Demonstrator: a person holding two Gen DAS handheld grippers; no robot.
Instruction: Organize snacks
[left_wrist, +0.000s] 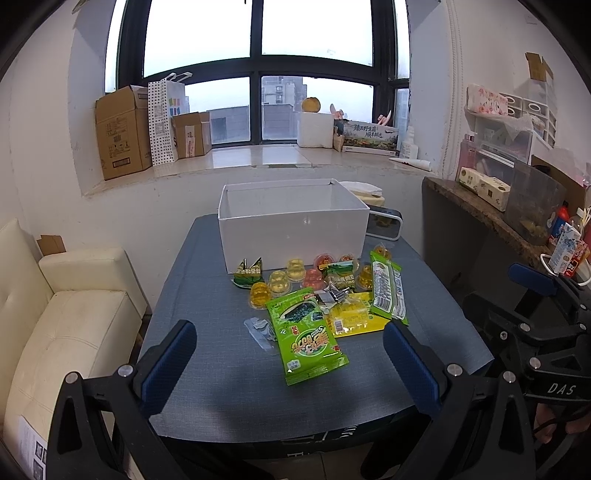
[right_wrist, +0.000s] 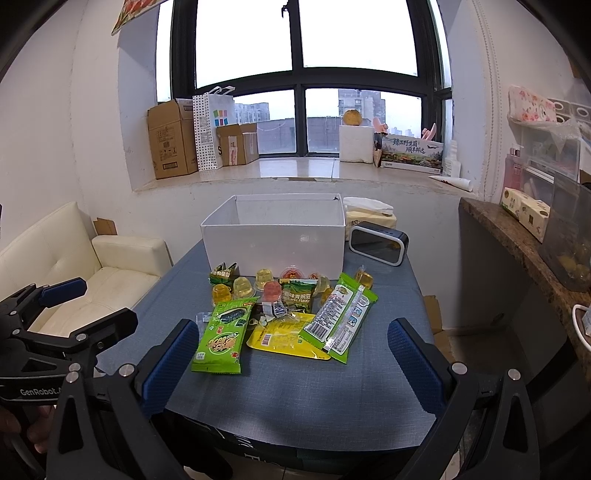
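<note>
A pile of snacks lies on the blue-grey table (left_wrist: 221, 387) in front of an open white box (left_wrist: 291, 225); the box also shows in the right wrist view (right_wrist: 275, 240). The pile holds a green seaweed bag (left_wrist: 306, 339) (right_wrist: 221, 338), a yellow packet (left_wrist: 352, 319) (right_wrist: 286, 336), a long green packet (left_wrist: 386, 290) (right_wrist: 340, 317), several jelly cups (left_wrist: 280, 280) (right_wrist: 243, 286) and a small green pea bag (right_wrist: 297, 293). My left gripper (left_wrist: 291, 354) is open and empty, near the table's front edge. My right gripper (right_wrist: 295, 354) is open and empty, just right of it.
A black speaker (right_wrist: 378, 243) and a tissue box (right_wrist: 369, 214) stand right of the white box. A cream sofa (left_wrist: 66, 314) is to the left. A brown counter (right_wrist: 517, 240) with cartons runs along the right. Cardboard boxes (left_wrist: 122, 133) line the windowsill.
</note>
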